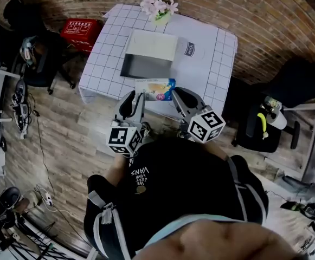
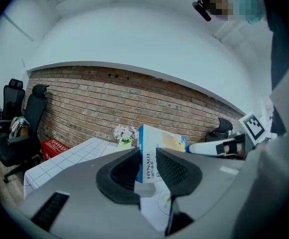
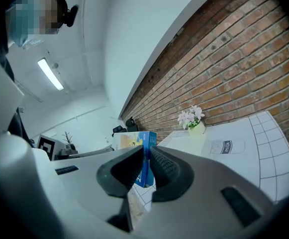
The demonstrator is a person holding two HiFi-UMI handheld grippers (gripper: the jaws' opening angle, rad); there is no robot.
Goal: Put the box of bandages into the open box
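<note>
Well, nearest: left gripper (image 1: 131, 101) and right gripper (image 1: 182, 98) each pinch one end of box of bandages (image 1: 156, 89), held level between them at table (image 1: 214, 69) near edge. Looks light, stiff cardboard, thin walls crushable; gentle end grip suits. Beyond: open box (image 1: 145, 67), mouth up.
</note>
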